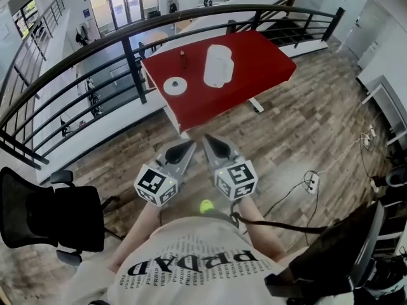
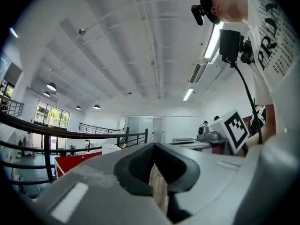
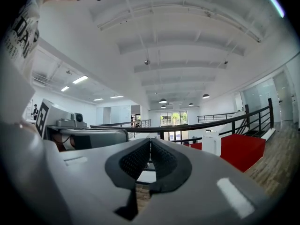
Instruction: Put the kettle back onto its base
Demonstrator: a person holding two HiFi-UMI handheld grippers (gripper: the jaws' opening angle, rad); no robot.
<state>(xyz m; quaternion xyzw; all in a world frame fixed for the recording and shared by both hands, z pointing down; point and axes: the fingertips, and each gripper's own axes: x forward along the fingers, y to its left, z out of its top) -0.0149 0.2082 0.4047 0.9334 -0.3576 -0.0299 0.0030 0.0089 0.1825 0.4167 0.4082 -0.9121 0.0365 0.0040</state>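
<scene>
The white kettle (image 1: pixel 218 65) stands on the red table (image 1: pixel 267 59), well ahead of both grippers. Its round white base (image 1: pixel 175 86) lies apart from it, to its left on the same table. My left gripper (image 1: pixel 192 143) and right gripper (image 1: pixel 206 137) are held side by side over the wooden floor, short of the table, both shut and empty. In the left gripper view the gripper (image 2: pixel 153 146) is shut, with the kettle (image 2: pixel 111 148) small beyond it. The right gripper view shows that gripper (image 3: pixel 150 142) shut too, and the kettle (image 3: pixel 211 143) far off to the right.
A black railing (image 1: pixel 130 59) curves behind and left of the table. A small dark bottle (image 1: pixel 183 57) stands near the table's far edge. A black office chair (image 1: pixel 51 218) is at the lower left. Cables and a power strip (image 1: pixel 311 183) lie on the floor to the right.
</scene>
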